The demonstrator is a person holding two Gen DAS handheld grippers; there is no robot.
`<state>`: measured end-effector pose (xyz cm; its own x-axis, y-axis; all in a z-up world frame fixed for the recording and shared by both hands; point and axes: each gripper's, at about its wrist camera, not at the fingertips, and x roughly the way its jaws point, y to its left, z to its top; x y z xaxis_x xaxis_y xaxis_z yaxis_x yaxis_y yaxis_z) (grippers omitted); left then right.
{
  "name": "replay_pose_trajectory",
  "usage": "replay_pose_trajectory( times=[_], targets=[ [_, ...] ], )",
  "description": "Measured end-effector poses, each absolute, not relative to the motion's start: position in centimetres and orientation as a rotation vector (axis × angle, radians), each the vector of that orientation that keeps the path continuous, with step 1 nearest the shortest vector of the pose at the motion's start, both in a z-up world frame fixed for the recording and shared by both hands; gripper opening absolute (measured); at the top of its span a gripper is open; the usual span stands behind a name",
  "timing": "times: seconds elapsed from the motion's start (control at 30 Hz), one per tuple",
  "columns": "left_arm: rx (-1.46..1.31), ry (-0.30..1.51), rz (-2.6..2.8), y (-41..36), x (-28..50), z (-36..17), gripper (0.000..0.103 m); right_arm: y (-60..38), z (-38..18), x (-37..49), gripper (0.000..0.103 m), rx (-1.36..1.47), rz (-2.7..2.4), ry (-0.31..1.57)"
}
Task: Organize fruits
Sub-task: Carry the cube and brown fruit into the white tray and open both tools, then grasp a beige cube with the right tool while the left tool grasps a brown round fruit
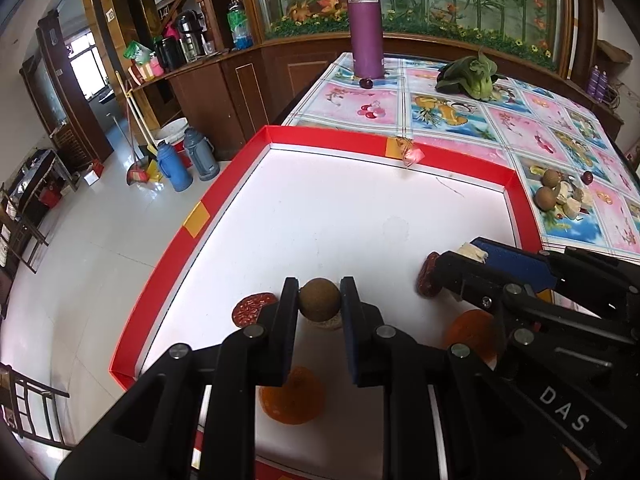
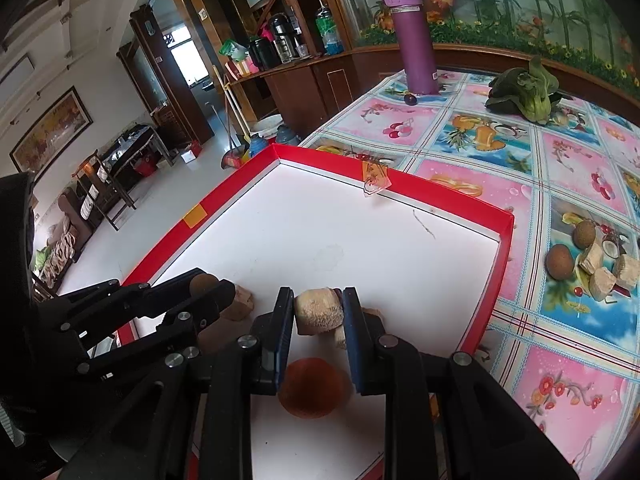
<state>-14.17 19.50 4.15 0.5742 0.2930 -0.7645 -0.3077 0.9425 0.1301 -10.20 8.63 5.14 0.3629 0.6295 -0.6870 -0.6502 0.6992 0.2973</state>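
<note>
Two tongs work over one red-rimmed white tray (image 1: 344, 138) that sits on the surface (image 1: 520, 128), which is covered with a fruit-print cloth. The left tongs (image 1: 320, 300) are closed to the width of one round brown fruit (image 1: 320, 299), held between both pads above a pale chunk (image 1: 326, 323) lying on the tray floor. The right tongs (image 2: 319, 310) are closed on one beige, rough-skinned chunk (image 2: 319, 308), gripped on both sides just above the tray floor. Inside the tray, the left wrist view shows two orange fruits (image 1: 291, 400) (image 1: 472, 334), one below each pair of tongs, and two dark red slices, one (image 1: 252, 307) just left of the left tongs and one (image 1: 427, 280) beside the right tongs. Outside the tray, on the surface to the right, two more round brown fruits (image 2: 560, 261) lie next to a group of about four pale chunks (image 2: 602, 283). Further back stand one purple flask (image 1: 365, 26) with one small dark fruit (image 1: 365, 83) at its base, and one leafy green vegetable (image 1: 470, 76).
</note>
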Motion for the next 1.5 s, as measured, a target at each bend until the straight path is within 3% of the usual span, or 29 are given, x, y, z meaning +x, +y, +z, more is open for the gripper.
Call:
replay_pose_trajectory(
  times=[0.1,0.27,0.47,0.63,1.13,1.5],
  targets=[
    [-0.02,0.899,0.36,19.4,-14.2,4.1,0.028,8.4,5.2,-10.2,0.024,-0.013,0.834,0.876],
    [-0.024,0.897,0.379,19.4,-14.4,4.3,0.06,7.3,5.3,-9.9,0.026,0.026,0.848,0.882],
    [-0.002,0.879,0.398,18.4,-14.4,5.0,0.078,5.7,6.4,-10.1,0.032,0.051,0.853,0.828],
    [0.016,0.852,0.388,17.2,-14.2,5.9,0.084,3.8,6.9,-9.4,0.032,0.062,0.829,0.791],
    [0.086,0.858,0.041,7.2,-9.6,7.5,0.085,-11.4,5.2,-3.2,0.032,0.123,0.514,0.809],
    [0.068,0.968,-0.092,2.7,-5.0,4.1,0.083,-10.4,3.9,0.0,0.032,0.076,0.495,0.836]
  ],
)
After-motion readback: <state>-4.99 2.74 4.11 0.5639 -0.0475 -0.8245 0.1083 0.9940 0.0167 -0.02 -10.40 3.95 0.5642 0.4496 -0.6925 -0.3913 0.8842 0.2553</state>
